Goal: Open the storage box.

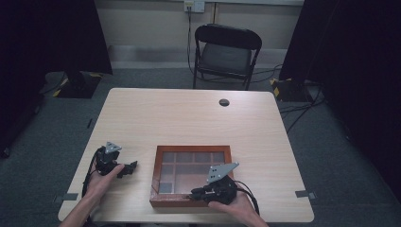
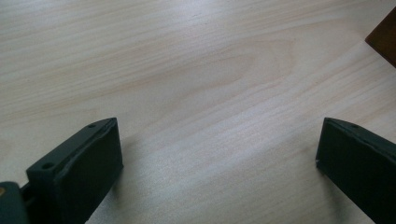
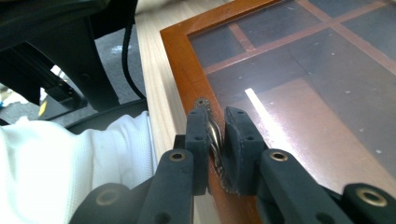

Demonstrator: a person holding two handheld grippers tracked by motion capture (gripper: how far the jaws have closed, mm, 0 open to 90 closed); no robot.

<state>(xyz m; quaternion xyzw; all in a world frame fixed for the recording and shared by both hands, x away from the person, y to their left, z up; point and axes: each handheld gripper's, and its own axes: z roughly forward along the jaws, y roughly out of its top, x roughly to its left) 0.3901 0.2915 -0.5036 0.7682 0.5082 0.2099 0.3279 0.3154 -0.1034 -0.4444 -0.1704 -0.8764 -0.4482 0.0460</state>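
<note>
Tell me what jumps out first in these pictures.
The wooden box with a glass lid sits at the table's near edge. The right gripper is shut on the small metal handle on its front rim. The left gripper rests open on bare tabletop to the box's left, and a black folding chair stands beyond the table.

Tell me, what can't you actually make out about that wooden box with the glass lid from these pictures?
- Contents of the wooden box: in the high view too small and dim, in the right gripper view glare on the glass lid hides them.
- The metal handle: right gripper jaws cover most of it.
- The box's near front side: in the high view, the person's right hand blocks it.
- Left gripper view: the frame edge cuts off the box.
</note>
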